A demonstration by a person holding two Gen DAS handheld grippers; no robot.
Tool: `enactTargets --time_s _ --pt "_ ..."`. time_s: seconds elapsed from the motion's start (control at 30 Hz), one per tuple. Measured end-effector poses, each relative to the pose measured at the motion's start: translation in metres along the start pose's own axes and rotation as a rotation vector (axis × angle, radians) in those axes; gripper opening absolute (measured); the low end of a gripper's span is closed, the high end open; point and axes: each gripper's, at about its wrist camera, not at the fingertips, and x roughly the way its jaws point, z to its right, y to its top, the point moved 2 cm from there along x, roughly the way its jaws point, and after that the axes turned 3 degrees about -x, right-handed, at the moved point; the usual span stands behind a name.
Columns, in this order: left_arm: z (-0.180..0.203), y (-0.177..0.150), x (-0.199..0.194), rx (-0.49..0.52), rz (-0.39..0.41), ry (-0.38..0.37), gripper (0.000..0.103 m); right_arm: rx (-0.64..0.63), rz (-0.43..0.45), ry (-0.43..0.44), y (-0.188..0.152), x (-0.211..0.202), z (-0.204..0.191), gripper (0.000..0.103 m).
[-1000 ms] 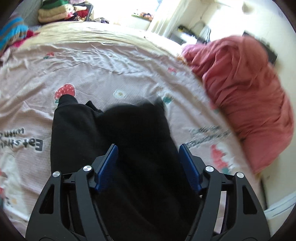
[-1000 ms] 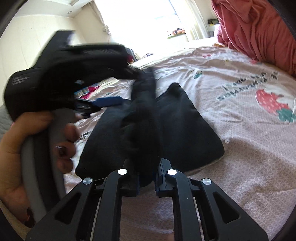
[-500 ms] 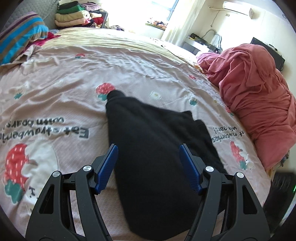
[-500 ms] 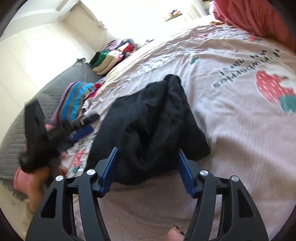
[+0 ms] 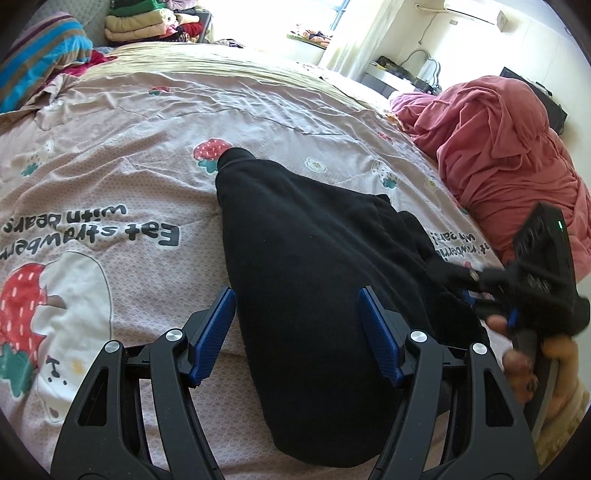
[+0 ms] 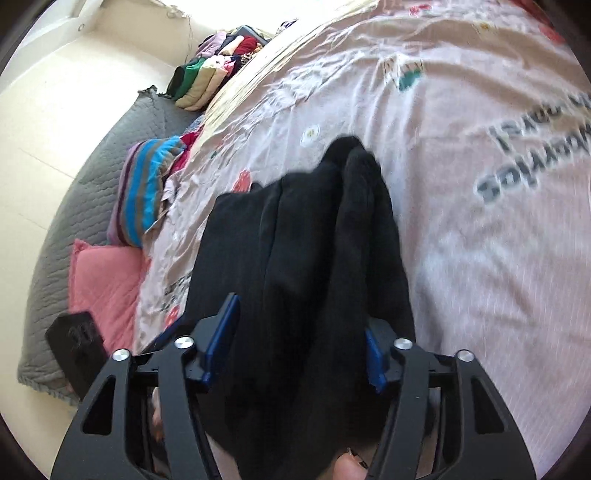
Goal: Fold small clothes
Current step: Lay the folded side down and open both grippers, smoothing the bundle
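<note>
Left wrist view: striped blue-and-brown cushion (image 5: 44,48) at far left, stack of folded clothes (image 5: 147,22) behind it, then pink strawberry-print bed cover (image 5: 110,177), then black soft-knit garment (image 5: 314,258) lying on it in the middle, rumpled red blanket (image 5: 509,155) at far right. Garment narrowed to a long strip, one end rounded near a strawberry print, extra layers bunched along its right edge. Judged part-way folded: lengthwise folds apparently made, crosswise fold and tidying of the bunched side not yet done.

Left tongs (image 5: 297,328) spread wide, blue pads either side of the near end of the garment, hovering above it; nothing gripped, contact not certain. Right tongs (image 5: 476,291) at the right edge of this view, blurred, at the garment's bunched side.

Right wrist view: grey quilted cover (image 6: 92,177) and pink pillow (image 6: 103,280) at left, garment centre, bed cover right. Right tongs (image 6: 301,339) wide apart too, straddling the ridged black folds; cloth between the pads and perhaps brushing them, nothing pinched.
</note>
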Motion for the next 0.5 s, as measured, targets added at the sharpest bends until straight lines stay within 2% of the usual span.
enactTargets --time_s 0.07,0.1,0.13,0.2,0.27,0.37,0.43,0.5 --pt "0.003 -0.001 0.002 0.012 -0.003 0.004 0.062 -0.017 -0.004 -0.016 0.009 0.008 -0.002 0.046" --pt "0.004 -0.001 0.002 0.022 -0.001 0.011 0.062 -0.036 -0.012 -0.03 0.014 0.013 -0.005 0.037" --pt "0.005 -0.001 0.002 0.029 -0.002 0.014 0.063 -0.062 -0.015 -0.056 0.017 0.018 -0.007 0.022" --pt "0.005 -0.001 0.001 0.032 -0.003 0.016 0.063 -0.139 -0.012 -0.097 0.024 0.023 -0.017 0.016" --pt "0.006 0.0 -0.001 0.029 -0.003 0.013 0.063 -0.236 0.014 -0.12 0.026 0.018 -0.033 0.014" --pt "0.01 0.001 -0.005 0.038 0.001 0.01 0.063 -0.369 0.102 -0.11 0.035 -0.002 -0.058 0.014" --pt "0.016 0.0 -0.004 0.061 -0.009 0.009 0.063 -0.406 0.12 -0.143 0.038 -0.005 -0.055 0.014" --pt "0.02 -0.004 0.0 0.087 -0.028 0.029 0.064 -0.397 0.087 -0.187 0.038 0.007 -0.04 0.014"
